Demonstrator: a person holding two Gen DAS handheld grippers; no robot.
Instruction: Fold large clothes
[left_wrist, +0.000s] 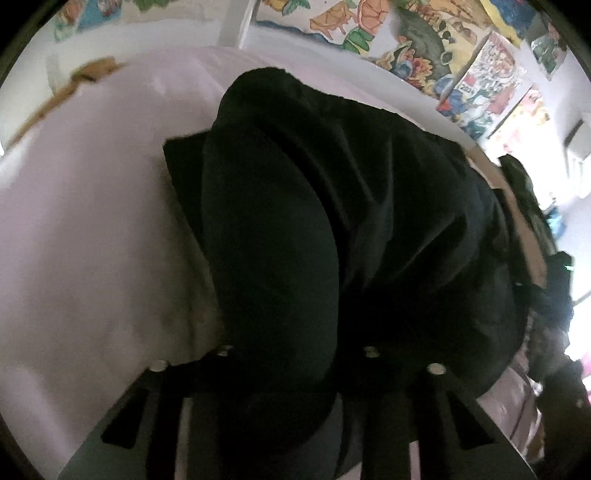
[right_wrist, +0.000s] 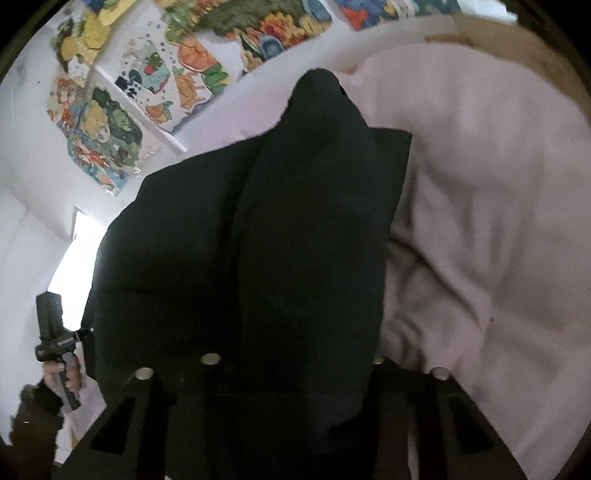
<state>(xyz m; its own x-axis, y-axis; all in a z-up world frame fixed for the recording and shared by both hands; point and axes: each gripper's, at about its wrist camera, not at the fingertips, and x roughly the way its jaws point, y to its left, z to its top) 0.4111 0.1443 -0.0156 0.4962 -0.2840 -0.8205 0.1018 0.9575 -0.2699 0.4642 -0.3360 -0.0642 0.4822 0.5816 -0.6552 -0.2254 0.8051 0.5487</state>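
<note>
A bed covered with a rumpled pale pink sheet (right_wrist: 480, 221) carries the black garment (right_wrist: 295, 240).

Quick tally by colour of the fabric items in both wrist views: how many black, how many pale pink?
Black garment: 1
Pale pink bedcover: 1
Total: 2
</note>
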